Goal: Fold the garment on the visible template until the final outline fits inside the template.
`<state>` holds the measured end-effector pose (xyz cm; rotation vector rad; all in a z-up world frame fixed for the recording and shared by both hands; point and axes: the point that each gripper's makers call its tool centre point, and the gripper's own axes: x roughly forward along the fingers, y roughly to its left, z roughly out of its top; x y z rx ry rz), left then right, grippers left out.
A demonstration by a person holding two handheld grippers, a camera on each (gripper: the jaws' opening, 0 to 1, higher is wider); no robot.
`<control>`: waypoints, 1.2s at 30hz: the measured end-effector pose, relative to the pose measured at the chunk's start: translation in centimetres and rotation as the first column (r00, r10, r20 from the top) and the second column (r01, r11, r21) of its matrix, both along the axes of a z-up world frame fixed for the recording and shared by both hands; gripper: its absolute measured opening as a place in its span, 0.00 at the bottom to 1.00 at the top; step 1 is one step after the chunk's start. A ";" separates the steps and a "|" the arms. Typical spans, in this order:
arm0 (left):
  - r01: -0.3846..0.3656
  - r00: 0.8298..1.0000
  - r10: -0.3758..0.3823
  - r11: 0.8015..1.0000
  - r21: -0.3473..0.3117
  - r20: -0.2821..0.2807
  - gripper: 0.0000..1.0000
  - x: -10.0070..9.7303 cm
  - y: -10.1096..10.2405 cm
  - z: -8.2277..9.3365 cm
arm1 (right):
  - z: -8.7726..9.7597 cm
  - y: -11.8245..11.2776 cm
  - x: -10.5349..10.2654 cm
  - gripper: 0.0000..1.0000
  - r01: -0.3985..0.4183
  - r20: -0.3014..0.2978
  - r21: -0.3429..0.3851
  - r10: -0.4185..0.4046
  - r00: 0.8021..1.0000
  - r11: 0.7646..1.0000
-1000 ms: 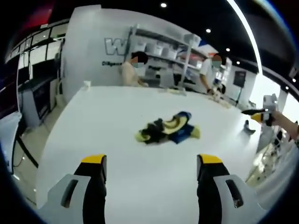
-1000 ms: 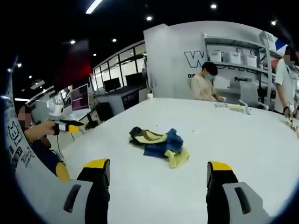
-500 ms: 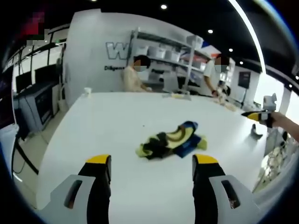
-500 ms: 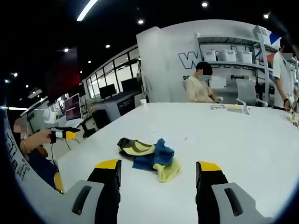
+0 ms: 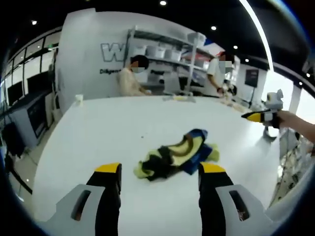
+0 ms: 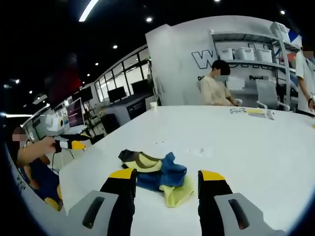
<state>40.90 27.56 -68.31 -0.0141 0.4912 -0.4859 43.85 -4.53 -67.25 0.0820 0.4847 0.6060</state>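
While both pairs of tongs sit at 6 o'clock of their own views, each is released with nothing between the jaws: left gripper (image 5: pixel 158 172) and right gripper (image 6: pixel 167 178), yellow-tipped black fingers on grey bodies, lower parts cut off by the frame edge. Crumpled garment of blue, yellow-green and black fabric (image 5: pixel 176 154) lies bunched on the large white table (image 5: pixel 113 123), just past the left jaws toward 12 o'clock. From the right gripper view the same garment (image 6: pixel 158 175) sits partly behind the jaw tips, its near edge hidden by them. No template outline can be made out on the table in either view. Left gripper view has another yellow-tipped gripper held by a hand (image 5: pixel 268 117) at 3 o'clock; whether it is clenched cannot be told. Right gripper view has a similar one (image 6: pixel 69 144) at 9 o'clock, held by a seated person, small and blurred. Far side: seated person in beige top (image 6: pixel 216 91), grey shelving with white bins (image 6: pixel 246 54), small paper cup (image 5: pixel 78 98) on the table's far edge.
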 end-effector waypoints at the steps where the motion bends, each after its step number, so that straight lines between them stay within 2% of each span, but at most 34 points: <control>1: 0.019 1.000 -0.019 1.000 0.020 -0.002 0.58 0.5 -0.4 -0.3 | -0.7 0.5 0.2 0.46 -0.013 -0.019 -0.007 0.013 1.000 1.000; 3: 0.033 0.999 -0.033 0.998 0.048 -0.001 0.56 1.5 -0.6 -1.0 | -1.6 1.1 0.7 0.44 -0.025 -0.036 -0.024 0.024 0.999 0.999; 6: 0.041 0.999 -0.041 0.998 0.053 -0.004 0.53 2.3 -1.3 -1.6 | -2.5 1.4 1.8 0.41 -0.026 -0.048 -0.023 0.025 0.999 0.999; 8: 0.047 0.999 -0.047 0.997 0.059 -0.014 0.51 3.2 -1.2 -2.7 | -3.5 1.4 2.9 0.40 -0.008 -0.059 -0.011 0.008 0.998 1.000; 12: 0.043 0.998 -0.041 0.998 0.056 -0.037 0.43 3.7 -1.7 -4.1 | -4.7 2.5 3.2 0.42 -0.009 -0.085 0.000 0.009 0.996 1.000; 13: 0.042 0.998 -0.039 0.998 0.056 -0.049 0.41 3.9 -2.0 -4.7 | -5.7 2.6 3.7 0.41 -0.017 -0.097 -0.016 0.015 0.995 1.000; 15: 0.042 0.998 -0.039 0.997 0.064 -0.057 0.39 4.0 -2.1 -5.3 | -6.4 2.9 3.6 0.36 -0.013 -0.115 -0.022 0.011 0.993 1.000; 18: 0.046 0.995 -0.040 0.997 0.057 -0.091 0.35 4.6 -1.9 -6.8 | -7.8 3.0 4.0 0.29 0.036 -0.165 0.013 -0.033 0.986 0.999; 20: 0.052 0.994 -0.047 0.997 0.048 -0.101 0.32 4.4 -2.3 -7.0 | -8.6 3.1 4.2 0.29 0.061 -0.197 0.048 -0.050 0.979 0.997; 22: 0.059 0.993 -0.053 0.997 0.050 -0.107 0.32 4.7 -2.4 -7.6 | -9.7 3.2 4.1 0.28 0.065 -0.237 0.052 -0.051 0.970 0.997; 30: 0.077 0.989 -0.069 0.995 0.062 -0.129 0.30 5.5 -3.0 -10.0 | -13.0 4.1 4.3 0.29 0.068 -0.322 0.045 -0.050 0.945 0.997; 36: 0.094 0.988 -0.085 0.993 0.065 -0.127 0.28 6.4 -3.8 -10.2 | -14.3 4.4 4.5 0.28 0.078 -0.351 0.037 -0.060 0.934 0.996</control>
